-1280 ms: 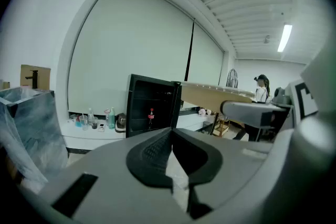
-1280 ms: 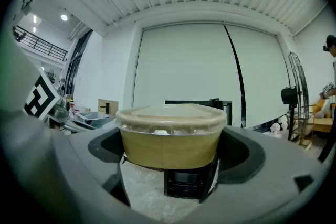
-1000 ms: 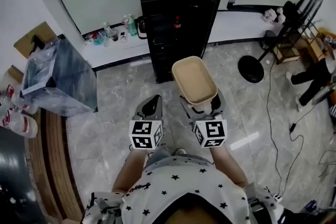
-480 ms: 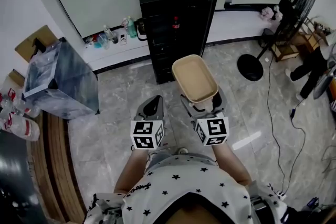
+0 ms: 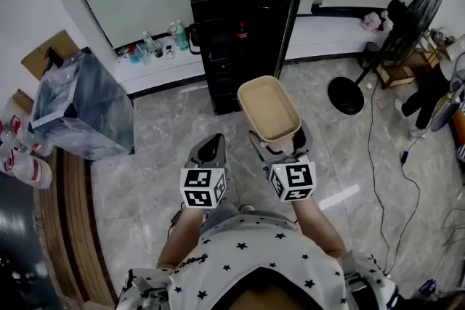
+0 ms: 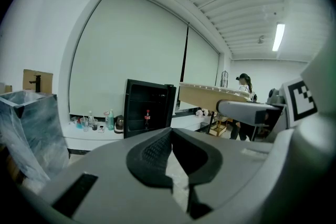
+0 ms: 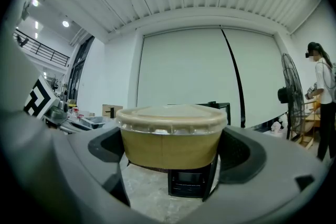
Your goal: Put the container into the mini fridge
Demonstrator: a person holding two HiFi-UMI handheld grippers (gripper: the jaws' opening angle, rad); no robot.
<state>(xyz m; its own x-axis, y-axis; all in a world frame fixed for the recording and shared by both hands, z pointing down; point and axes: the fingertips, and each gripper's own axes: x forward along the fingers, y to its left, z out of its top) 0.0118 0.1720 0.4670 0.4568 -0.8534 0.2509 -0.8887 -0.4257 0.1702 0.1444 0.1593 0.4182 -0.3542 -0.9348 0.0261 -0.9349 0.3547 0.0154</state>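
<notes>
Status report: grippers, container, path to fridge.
Left hand-held gripper shut, empty. Right hand-held gripper shut on container, held level, short of fridge. Door open; nothing seen blocking.

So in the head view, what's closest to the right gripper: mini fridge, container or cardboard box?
1. The container, held by the right gripper itself.
2. The mini fridge, straight ahead with its door open.
3. The cardboard box, far off to the left by the wall.
</notes>
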